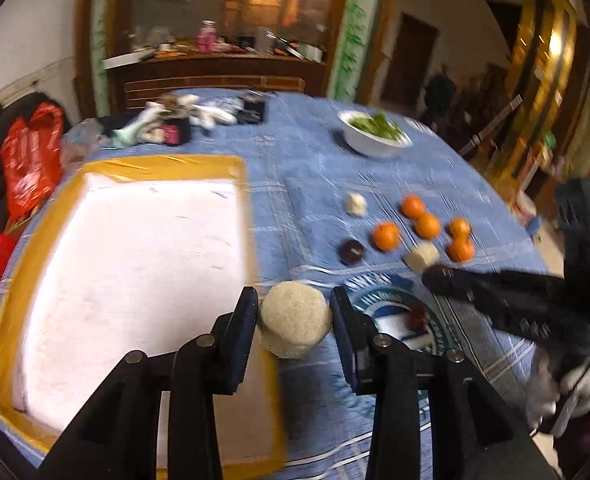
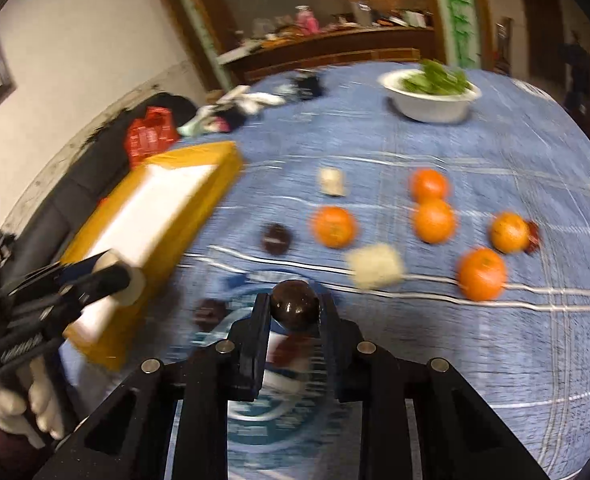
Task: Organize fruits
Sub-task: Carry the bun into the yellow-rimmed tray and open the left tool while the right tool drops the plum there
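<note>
None of the fruit sits on the white tray (image 1: 135, 264) at the left of your left view yet, so most of the sorting looks undone. Five oranges (image 2: 433, 220), two pale lumps (image 2: 375, 266) and several dark fruits (image 2: 275, 239) lie spread over the blue surface (image 2: 495, 360) across mid-frame. Your left hand-held gripper (image 1: 295, 312), low centre, is closed partway on a pale round fruit (image 1: 295, 320). Your right hand-held gripper (image 2: 295, 312) is nearly closed, clamping a dark round fruit (image 2: 295, 305).
</note>
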The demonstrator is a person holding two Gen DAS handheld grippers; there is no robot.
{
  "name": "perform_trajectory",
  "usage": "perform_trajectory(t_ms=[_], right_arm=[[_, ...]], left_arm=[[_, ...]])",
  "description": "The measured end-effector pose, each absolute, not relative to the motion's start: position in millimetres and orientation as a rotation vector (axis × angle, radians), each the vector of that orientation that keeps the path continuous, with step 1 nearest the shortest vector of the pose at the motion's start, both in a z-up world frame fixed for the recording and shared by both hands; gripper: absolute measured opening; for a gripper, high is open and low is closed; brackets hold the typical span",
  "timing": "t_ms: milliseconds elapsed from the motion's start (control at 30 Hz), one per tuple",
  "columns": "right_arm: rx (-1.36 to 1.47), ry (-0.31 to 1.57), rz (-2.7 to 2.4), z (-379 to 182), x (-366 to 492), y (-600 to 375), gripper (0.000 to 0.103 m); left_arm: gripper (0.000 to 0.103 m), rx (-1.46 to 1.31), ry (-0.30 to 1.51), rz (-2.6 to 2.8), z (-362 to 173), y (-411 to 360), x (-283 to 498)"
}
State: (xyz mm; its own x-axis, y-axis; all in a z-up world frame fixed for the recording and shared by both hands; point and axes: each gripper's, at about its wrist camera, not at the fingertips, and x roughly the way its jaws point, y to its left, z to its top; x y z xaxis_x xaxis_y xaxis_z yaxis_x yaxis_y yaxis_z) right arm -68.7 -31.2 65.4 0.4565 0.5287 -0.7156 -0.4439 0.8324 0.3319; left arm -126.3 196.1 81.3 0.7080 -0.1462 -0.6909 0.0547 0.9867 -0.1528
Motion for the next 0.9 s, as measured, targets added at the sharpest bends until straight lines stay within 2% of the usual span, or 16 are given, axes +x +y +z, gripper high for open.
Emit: perform_trajectory(t_ms=[367,633,733,767,900], right_arm=[[0.086,0.965,0.929,91.7,-99.3,103.9,0.027],[-0.056,1.032,0.964,63.9,-123.3,166.0,0.027],[-0.076,1.032,0.95,58.3,-126.5,172.3,0.03],[-0.077,1.027,0.944,58.2,-126.0,173.1,0.03],[-0.05,1.008,0.951,65.9,-126.1,166.7,0.031]], left_arm=[[0.036,-0.314,0.779,0.139,70.7,305.4,-147.3],[0.037,-0.409,0.797,0.155,56.7,334.5,-160.4],[0.048,-0.429,0.782,0.151,62.2,338.7,-163.2],[0.055,-0.431,0.774,0.155,64.3,339.4,-164.6],[0.057,-0.436,0.751,0.163,73.4,338.3,-169.5]])
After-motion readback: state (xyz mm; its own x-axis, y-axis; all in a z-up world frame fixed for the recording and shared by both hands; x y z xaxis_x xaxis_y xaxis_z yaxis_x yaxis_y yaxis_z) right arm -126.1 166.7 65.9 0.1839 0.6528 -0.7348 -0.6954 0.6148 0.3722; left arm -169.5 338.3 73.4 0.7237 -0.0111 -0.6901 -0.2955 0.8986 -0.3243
